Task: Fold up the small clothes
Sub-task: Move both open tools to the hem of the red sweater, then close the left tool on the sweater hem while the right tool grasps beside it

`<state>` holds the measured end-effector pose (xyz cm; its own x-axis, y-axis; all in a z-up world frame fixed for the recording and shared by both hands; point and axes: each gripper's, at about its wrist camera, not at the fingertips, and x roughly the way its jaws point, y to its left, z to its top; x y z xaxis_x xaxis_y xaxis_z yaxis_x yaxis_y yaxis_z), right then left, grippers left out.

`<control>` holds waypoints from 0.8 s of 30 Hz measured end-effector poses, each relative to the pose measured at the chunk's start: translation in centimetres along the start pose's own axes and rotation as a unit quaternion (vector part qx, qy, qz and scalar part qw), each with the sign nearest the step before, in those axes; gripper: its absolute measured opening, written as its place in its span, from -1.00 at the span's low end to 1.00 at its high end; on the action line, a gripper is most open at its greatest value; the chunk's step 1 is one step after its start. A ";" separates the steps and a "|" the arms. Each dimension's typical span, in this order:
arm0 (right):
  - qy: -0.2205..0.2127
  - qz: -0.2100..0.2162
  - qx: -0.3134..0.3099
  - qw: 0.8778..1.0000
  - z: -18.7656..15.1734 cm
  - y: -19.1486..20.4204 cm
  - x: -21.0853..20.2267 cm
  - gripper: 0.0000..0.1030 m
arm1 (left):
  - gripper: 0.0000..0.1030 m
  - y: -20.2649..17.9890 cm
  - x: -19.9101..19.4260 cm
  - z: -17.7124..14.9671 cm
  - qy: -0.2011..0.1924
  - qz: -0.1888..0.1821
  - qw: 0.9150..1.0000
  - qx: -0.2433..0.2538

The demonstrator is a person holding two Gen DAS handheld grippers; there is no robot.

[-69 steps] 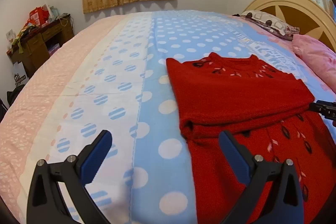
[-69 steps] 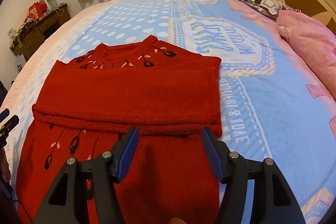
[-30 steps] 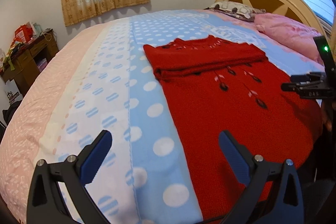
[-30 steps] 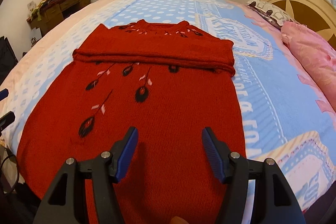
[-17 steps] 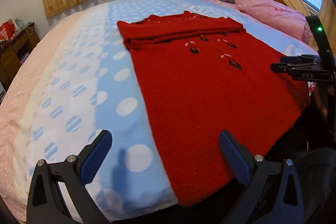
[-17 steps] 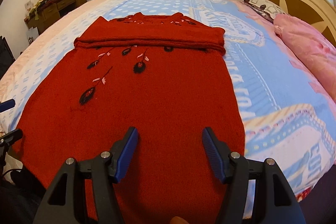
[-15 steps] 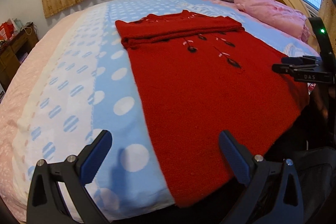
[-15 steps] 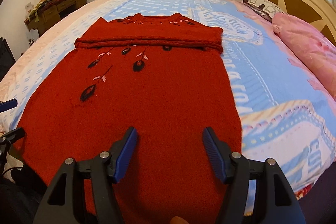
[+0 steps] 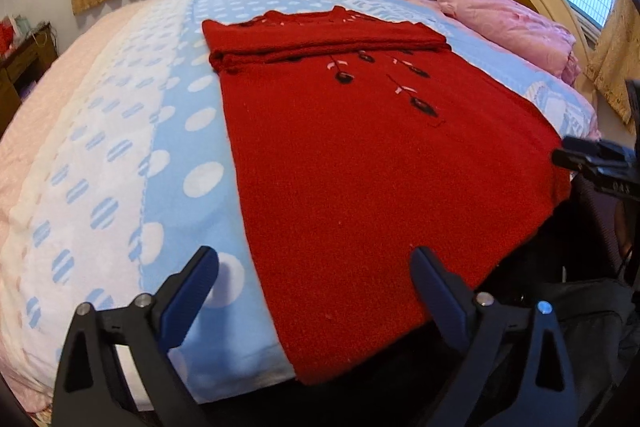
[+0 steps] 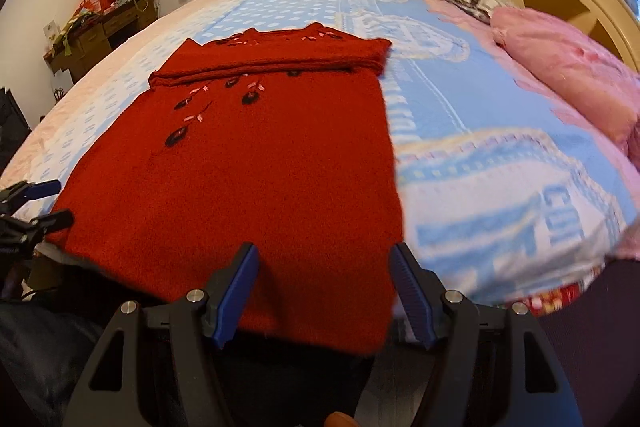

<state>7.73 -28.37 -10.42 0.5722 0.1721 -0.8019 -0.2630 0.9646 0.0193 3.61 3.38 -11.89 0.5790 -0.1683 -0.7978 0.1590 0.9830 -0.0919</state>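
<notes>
Two hand-held grippers hover at the near edge of the bed (image 9: 120, 131), one at each bottom corner of the sweater (image 9: 360, 155). We note the sweater lies flat on the bedspread, collar end away from us, sleeves already folded across the chest in a band, hem hanging slightly over the mattress edge.

Left hand-held gripper (image 9: 314, 277): spread wide, jaws just beginning to close, nothing between the pads; the sweater's left hem corner sits below the gap. Right hand-held gripper (image 10: 324, 285): spread partway, empty, over the right hem corner.

Risks, as we judge them:
- Hem droops past the edge, so a pinch may catch only the top knit layer, and the back layer would sag on lifting.
- Left jaws straddle sweater and bedspread; closing here could grab the bedspread too and drag it.
- Uneven lift between the two corners would skew the fold and disturb the sleeve band.
- Right view is slightly blurred, so exact corner alignment is unclear.
</notes>
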 end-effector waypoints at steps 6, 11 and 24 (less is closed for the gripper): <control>0.012 0.018 0.035 0.999 -2.0 -1.8 -0.8 0.32 | 0.67 0.2 -0.3 -0.5 0.004 -0.016 1.000 -0.016; 0.023 0.048 0.068 0.996 -2.5 -2.8 0.6 0.32 | 0.61 0.1 -0.5 -0.6 0.003 -0.028 0.999 -0.018; -0.028 0.104 0.064 0.992 -2.3 -2.1 -1.1 -0.86 | -0.76 0.5 -1.1 -0.2 0.000 -0.066 0.998 -0.016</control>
<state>5.86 -31.08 -10.94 0.5585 0.3777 -0.7386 -0.2810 0.9238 0.2600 2.90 4.03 -11.20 0.5543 -0.2959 -0.7779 0.2075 0.9543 -0.2151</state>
